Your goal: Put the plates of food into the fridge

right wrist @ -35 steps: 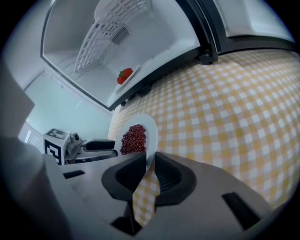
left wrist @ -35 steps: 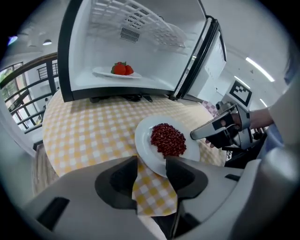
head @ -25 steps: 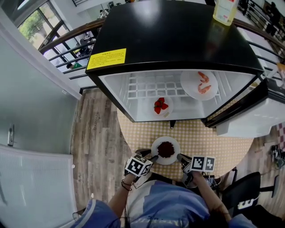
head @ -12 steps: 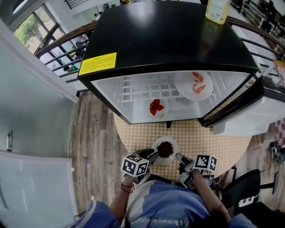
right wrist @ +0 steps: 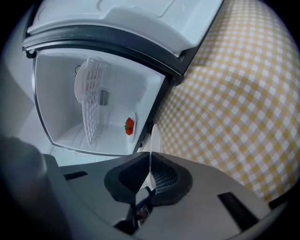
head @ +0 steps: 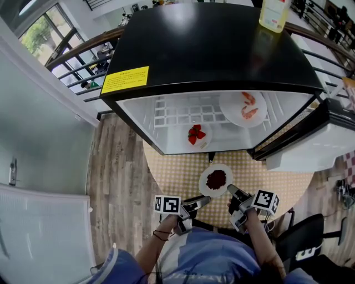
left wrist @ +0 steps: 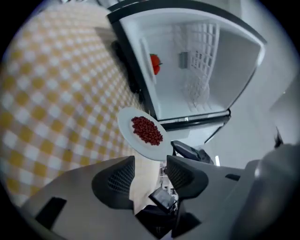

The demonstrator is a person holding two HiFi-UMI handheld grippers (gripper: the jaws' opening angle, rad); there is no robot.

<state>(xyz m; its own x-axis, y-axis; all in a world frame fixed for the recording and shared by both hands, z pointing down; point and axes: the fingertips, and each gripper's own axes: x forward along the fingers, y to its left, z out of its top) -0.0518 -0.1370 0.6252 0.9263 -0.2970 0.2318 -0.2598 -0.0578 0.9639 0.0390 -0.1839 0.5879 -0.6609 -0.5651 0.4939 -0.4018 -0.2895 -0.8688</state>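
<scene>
A white plate of dark red food [head: 216,179] hangs over the checked table [head: 260,172] just in front of the open fridge [head: 211,50]. My right gripper [head: 231,191] is shut on the plate's near right rim; in the right gripper view the rim [right wrist: 151,140] stands edge-on between the pads. My left gripper [head: 205,200] is off the plate, below and left of it. Its jaws have just been opening and nothing is between them [left wrist: 150,164]. Inside the fridge lie a strawberry plate [head: 195,135] and a shrimp plate [head: 244,108].
The fridge door [head: 313,138] hangs open to the right. A white wire shelf [head: 183,110] runs across the back of the fridge. A pale bottle [head: 275,14] stands on the black top. A dark chair [head: 302,236] stands at the table's right.
The plate has risen off the table and moved right, toward the fridge, in my right gripper. My left gripper has let go of its left rim, rolled over and dropped back.
</scene>
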